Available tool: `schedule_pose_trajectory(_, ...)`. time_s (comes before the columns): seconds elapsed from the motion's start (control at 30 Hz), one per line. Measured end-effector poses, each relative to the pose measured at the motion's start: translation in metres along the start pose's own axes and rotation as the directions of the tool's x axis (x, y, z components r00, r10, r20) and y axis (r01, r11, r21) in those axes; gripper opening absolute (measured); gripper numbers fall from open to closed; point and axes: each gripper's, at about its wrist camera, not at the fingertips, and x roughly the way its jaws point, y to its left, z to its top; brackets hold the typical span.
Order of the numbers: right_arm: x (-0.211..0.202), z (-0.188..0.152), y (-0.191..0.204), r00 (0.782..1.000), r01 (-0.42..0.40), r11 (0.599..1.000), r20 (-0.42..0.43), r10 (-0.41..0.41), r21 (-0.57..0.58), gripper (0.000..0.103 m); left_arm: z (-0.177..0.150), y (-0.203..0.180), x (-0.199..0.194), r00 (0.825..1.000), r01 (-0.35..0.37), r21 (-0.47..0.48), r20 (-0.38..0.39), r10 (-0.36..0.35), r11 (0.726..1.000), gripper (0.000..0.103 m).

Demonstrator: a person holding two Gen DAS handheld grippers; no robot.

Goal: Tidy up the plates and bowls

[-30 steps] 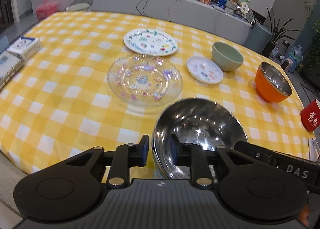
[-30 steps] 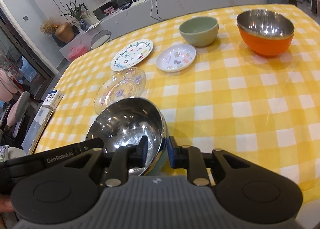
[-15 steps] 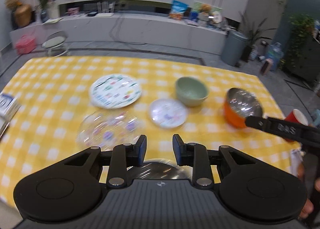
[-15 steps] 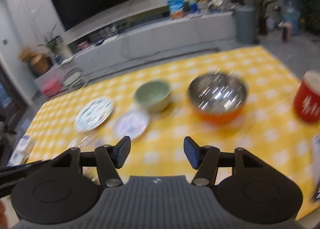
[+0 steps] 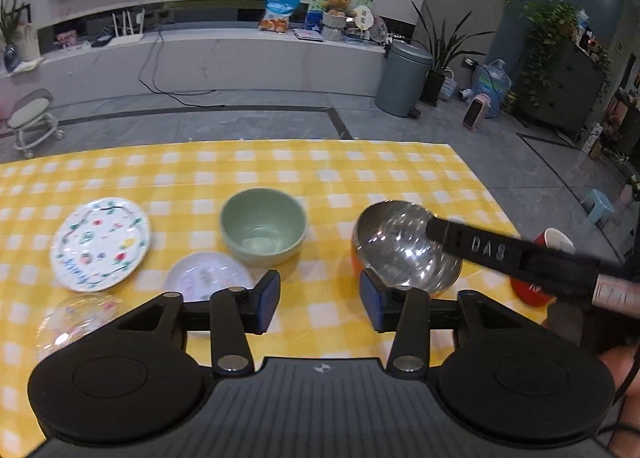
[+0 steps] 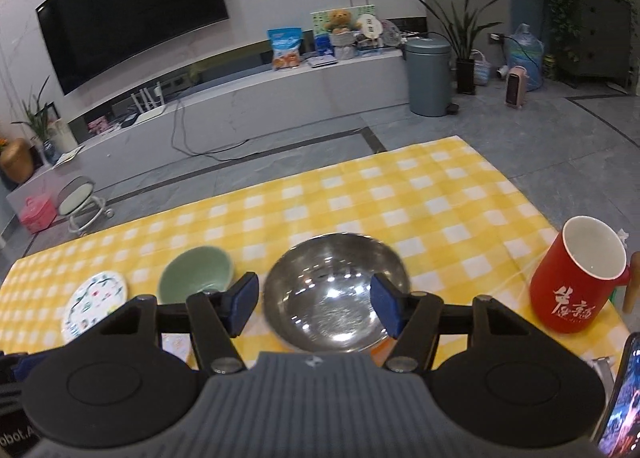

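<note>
Yellow and white squares cover the tablecloth [image 5: 360, 173] on the table, and behind it is a grey floor, a long white shelf and a big black TV [image 6: 132, 13]. On the left lies a white plate with flowers [image 5: 102, 244]. A small white plate [image 5: 206, 278] sits just to the right of it, a bit nearer. A green bowl [image 5: 262, 225] stands just behind the small plate. To the right is an orange bowl with a shiny metal inside [image 5: 404, 246]. A red cup [image 6: 580, 282] stands at the right edge of the table. At the near left is a clear glass plate [image 5: 76, 316], partly hidden. The left gripper [image 5: 319, 300] hangs over the table with its jaws opening and nothing between them. The right gripper [image 6: 314, 304] hangs in front of the orange bowl. Its jaws are opening too and hold nothing.
</note>
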Motion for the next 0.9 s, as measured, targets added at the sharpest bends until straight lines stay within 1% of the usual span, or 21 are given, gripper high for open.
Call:
schedule_pose_trajectory(0.07,0.009,0.001,-0.006,1.000,0.021,1.000,0.001,-0.021,-0.004,0.061,0.005,-0.001,0.015,1.000,0.018,-0.029,-0.007,-0.018,0.999,0.059)
schedule_pose_trajectory(0.2,0.023,0.001,-0.017,0.999,0.038,0.999,-0.011,-0.037,0.020,0.061,0.015,0.000,0.045,0.999,0.033,-0.100,-0.033,-0.036,0.994,0.059)
schedule_pose_trajectory(0.3,0.036,0.000,-0.022,0.999,0.036,0.999,-0.035,-0.035,0.033,0.061,0.020,-0.002,0.063,0.997,0.055,-0.128,-0.045,-0.061,0.990,0.059)
schedule_pose_trajectory(0.33,0.041,-0.001,-0.022,0.998,0.042,0.999,-0.042,-0.041,0.031,0.061,0.021,-0.004,0.069,0.996,0.058,-0.125,-0.053,-0.065,0.990,0.059)
schedule_pose_trajectory(0.43,0.056,-0.005,-0.024,0.994,0.080,0.996,-0.078,-0.078,0.031,0.061,0.025,-0.015,0.087,0.995,0.032,-0.102,-0.091,-0.041,0.994,0.058)
schedule_pose_trajectory(0.47,0.060,-0.006,-0.026,0.992,0.093,0.995,-0.087,-0.090,0.035,0.057,0.026,-0.018,0.092,0.994,0.024,-0.092,-0.100,-0.033,0.996,0.058)
schedule_pose_trajectory(0.53,0.066,-0.008,-0.031,0.988,0.114,0.993,-0.107,-0.110,0.039,0.055,0.028,-0.022,0.101,0.993,0.021,-0.077,-0.110,-0.030,0.997,0.058)
schedule_pose_trajectory(0.7,0.075,-0.011,-0.043,0.982,0.138,0.988,-0.139,-0.127,0.075,0.055,0.026,-0.027,0.122,0.989,0.016,-0.073,-0.149,-0.027,0.997,0.059)
schedule_pose_trajectory(0.8,0.083,-0.014,-0.048,0.978,0.139,0.986,-0.170,-0.121,0.096,0.051,0.022,-0.026,0.131,0.984,0.012,-0.080,-0.175,-0.026,0.997,0.058)
schedule_pose_trajectory(0.9,0.090,-0.019,-0.054,0.973,0.119,0.982,-0.213,-0.087,0.143,0.049,0.020,-0.025,0.137,0.980,0.001,-0.071,-0.198,-0.015,0.998,0.058)
